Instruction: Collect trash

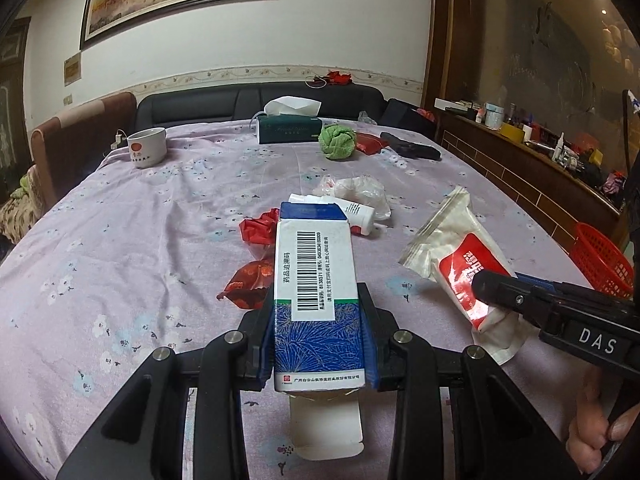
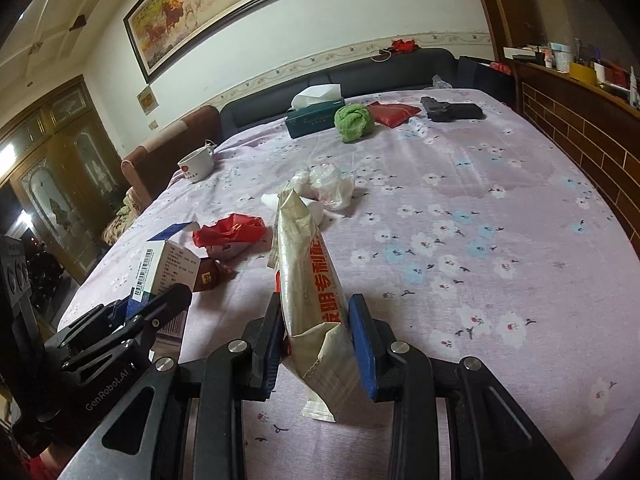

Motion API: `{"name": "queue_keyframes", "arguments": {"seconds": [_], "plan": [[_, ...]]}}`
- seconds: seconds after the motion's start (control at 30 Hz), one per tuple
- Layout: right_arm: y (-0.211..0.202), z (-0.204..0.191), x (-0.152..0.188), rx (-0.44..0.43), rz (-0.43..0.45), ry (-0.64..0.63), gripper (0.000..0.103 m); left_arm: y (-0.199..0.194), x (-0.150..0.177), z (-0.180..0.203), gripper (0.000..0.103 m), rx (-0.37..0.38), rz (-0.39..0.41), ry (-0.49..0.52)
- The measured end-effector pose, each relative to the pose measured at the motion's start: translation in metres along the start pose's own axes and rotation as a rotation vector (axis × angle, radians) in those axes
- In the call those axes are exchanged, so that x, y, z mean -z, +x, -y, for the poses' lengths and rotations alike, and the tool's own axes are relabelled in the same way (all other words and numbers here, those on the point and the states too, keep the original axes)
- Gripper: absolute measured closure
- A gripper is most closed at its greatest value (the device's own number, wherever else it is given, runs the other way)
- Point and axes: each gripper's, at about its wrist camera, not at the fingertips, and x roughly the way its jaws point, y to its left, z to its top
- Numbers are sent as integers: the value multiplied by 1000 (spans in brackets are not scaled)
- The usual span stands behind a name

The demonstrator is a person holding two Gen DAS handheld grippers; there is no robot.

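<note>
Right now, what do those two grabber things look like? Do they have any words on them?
Both are black, angular, with silver round bolts at the joints and blue pads inside the fingers. The left gripper has "GenRobot.AI" in pale letters on its side, seen from the right wrist camera. The right gripper shows white letters "DAS" on its body in the left wrist view. No cables or sleeves are visible.

A tabletop [image 2: 500, 240] covered by a lilac cloth with pale flower print carries everything. At its far end sit a green tissue box [image 2: 314, 120], a balled green cloth [image 2: 354, 122], a flat red packet [image 2: 392, 113] and a black object [image 2: 452, 112]. A white mug [image 2: 196, 165] stands toward the left edge. Nearer the middle lie crumpled white plastic [image 2: 330, 184] beside a white bottle [image 1: 358, 214], crumpled red paper [image 2: 228, 230] and a red-brown wrapper [image 1: 248, 280]
</note>
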Motion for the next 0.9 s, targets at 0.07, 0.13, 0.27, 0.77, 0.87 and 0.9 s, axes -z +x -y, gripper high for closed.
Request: {"name": "queue_keyframes", "arguments": {"seconds": [0.07,0.13,0.27,0.77,0.87,0.9], "plan": [[0,1,0,2,0,2,68,1,0,0,70,-1,-1,2],[0,1,-1,6,-2,2,68,0,0,0,70,-3,0,3],[3,0,-1,18,-9,1,69,1,0,0,70,-4,-5,-1],[-1,-3,-3,42,-8,1,68,2,1,-3,70,2,-9,-7],[-4,-2,-3,45,-1,6,68,2,1,-3,70,3,-9,-8],[-5,-2,-3,46,0,6,68,2,1,-3,70,2,-10,-8]]}}
